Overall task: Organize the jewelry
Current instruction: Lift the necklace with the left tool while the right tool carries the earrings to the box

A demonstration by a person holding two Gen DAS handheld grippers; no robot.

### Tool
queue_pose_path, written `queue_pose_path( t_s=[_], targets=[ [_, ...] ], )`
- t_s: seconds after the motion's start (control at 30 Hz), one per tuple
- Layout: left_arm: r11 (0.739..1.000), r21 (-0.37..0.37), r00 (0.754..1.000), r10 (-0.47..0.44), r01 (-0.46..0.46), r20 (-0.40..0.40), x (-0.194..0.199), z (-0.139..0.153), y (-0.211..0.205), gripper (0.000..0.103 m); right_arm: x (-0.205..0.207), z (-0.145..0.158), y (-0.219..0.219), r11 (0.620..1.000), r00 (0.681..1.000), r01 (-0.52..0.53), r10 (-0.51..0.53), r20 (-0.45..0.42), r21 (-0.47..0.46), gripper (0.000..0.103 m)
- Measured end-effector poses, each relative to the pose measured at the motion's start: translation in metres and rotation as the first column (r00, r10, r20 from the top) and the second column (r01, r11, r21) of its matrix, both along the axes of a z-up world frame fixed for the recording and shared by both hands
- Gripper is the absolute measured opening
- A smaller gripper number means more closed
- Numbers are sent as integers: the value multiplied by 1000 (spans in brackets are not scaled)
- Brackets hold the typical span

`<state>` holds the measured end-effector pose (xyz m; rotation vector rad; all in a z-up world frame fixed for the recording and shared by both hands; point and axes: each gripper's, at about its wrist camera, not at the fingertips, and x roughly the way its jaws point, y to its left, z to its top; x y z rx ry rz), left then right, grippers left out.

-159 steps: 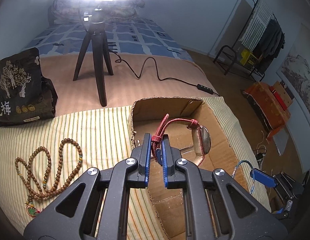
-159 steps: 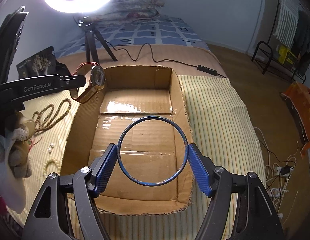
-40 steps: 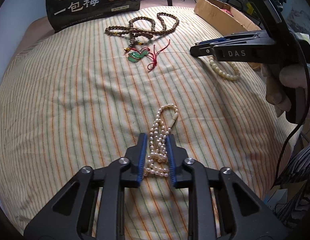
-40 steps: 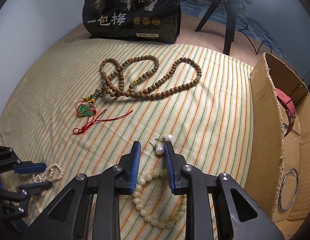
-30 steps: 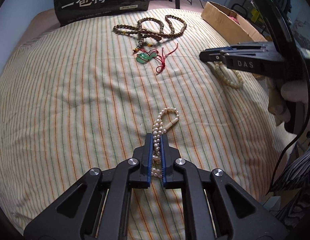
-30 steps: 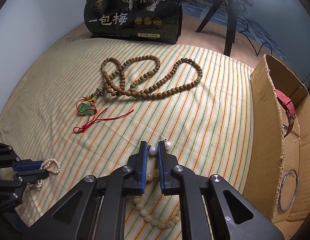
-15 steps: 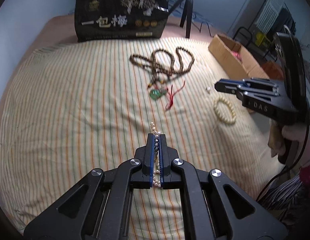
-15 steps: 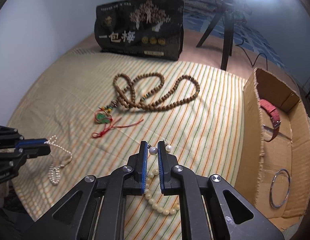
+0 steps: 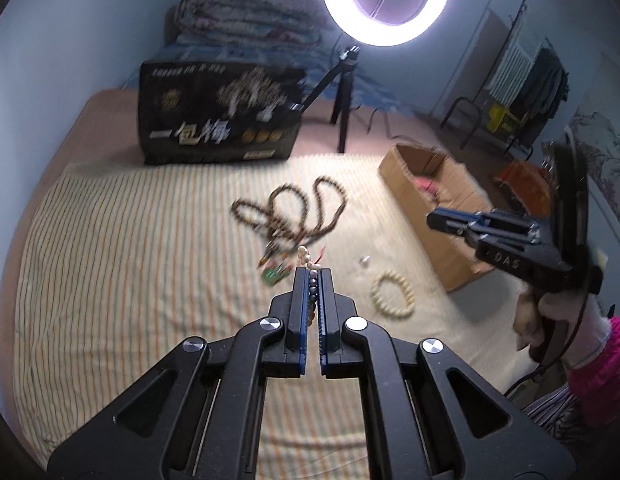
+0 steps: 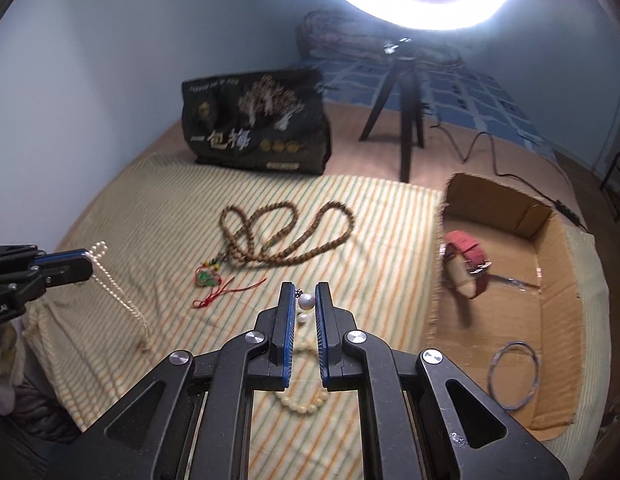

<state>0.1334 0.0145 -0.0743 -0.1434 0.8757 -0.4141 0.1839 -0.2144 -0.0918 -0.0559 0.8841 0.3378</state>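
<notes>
Two risks stand out. Left wrist view: the white pearl strand (image 9: 308, 258) could slide free, since the left gripper (image 9: 313, 284) fingers clamp it near one end, above the striped bedsheet (image 9: 130, 260). Right wrist view: the right gripper (image 10: 303, 300) fingers pinch a round pearl earring (image 10: 306, 301); so small a bead might pop out before reaching the brown cardboard box (image 10: 557, 280).

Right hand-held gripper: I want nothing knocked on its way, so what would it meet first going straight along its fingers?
Probably the red cord of the brown bead necklace on the striped cloth, beyond the right hand-held gripper, which is shut on a pearl earring. Depth is unclear.
</notes>
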Motion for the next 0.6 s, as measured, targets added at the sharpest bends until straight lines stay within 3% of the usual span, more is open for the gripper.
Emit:
queue_pose_path(
  t_s=[0.33,0.6],
  targets=[
    [995,-82,996,-47,53,72,12,43,-37,2,-5,12,-40,998,997,67,-67,25,12,8],
    [984,-109,982,-128,144,138,23,70,-96,2,-9,21,-85,988,987,154,-154,39,18,8]
  ],
)
